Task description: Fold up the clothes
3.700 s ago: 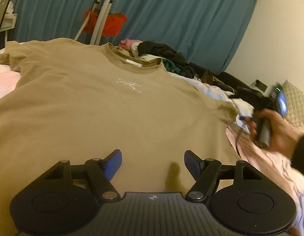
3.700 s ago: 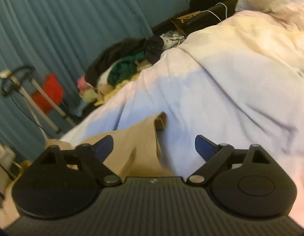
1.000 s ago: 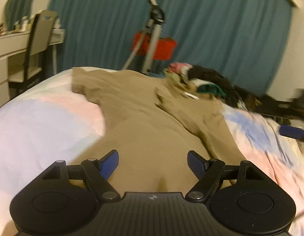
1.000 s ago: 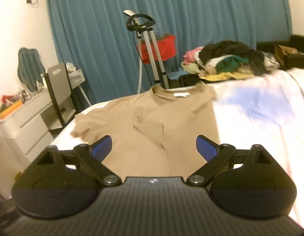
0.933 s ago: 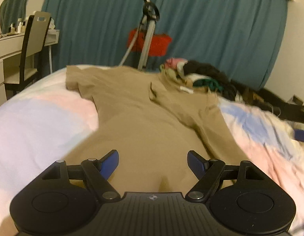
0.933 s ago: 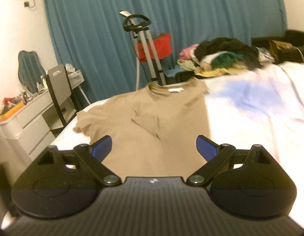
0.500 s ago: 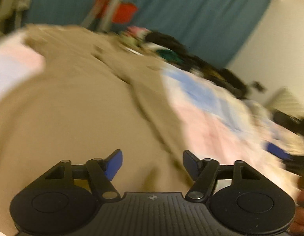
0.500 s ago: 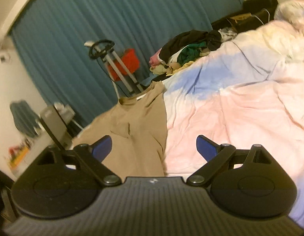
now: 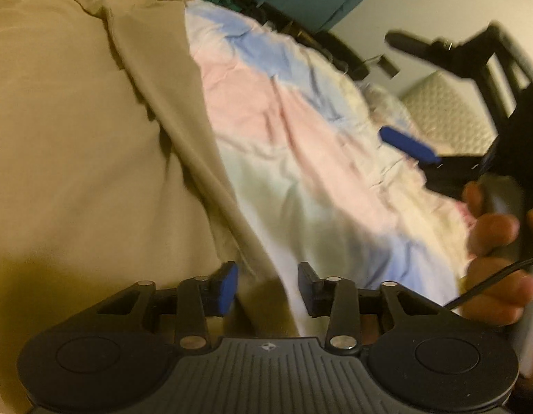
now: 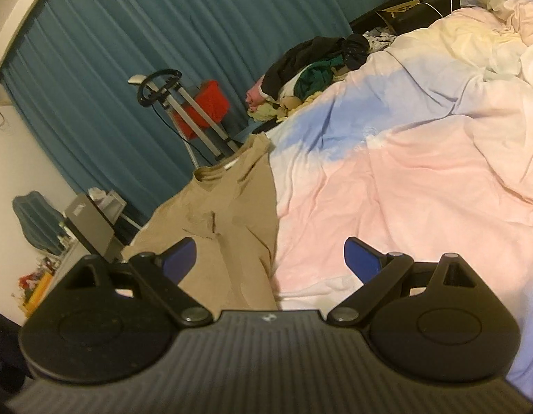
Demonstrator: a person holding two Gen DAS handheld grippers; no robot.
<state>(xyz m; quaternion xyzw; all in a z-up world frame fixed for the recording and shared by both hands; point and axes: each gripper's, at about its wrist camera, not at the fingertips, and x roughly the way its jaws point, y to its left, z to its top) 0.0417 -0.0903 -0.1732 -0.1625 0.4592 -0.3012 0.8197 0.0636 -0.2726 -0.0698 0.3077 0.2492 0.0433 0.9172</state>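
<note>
The left gripper (image 9: 266, 284) now hangs low over the near hem of the tan T-shirt (image 9: 77, 145), where a second ago it looked across the shirt towards the curtain. Its jaws are closing, with the folded right edge of the shirt lying between the blue pads (image 9: 228, 284), though the pads do not appear to press on it yet. This looks like the start of the next fold: one side of the shirt is already turned in, and the hem is being taken.

The right gripper (image 10: 270, 258) has swung towards the shirt's right edge and stays wide apart, holding nothing; the hand (image 9: 494, 252) carrying it shows at the right of the left view.

The shirt lies along the left side of the bed, collar at the far edge. The duvet (image 10: 421, 179) is pastel pink, blue and white, and rumpled. Beyond the bed hang teal curtains (image 10: 163, 34), with a pile of clothes (image 10: 311, 69), a garment steamer (image 10: 183, 110) and a desk at the left.
</note>
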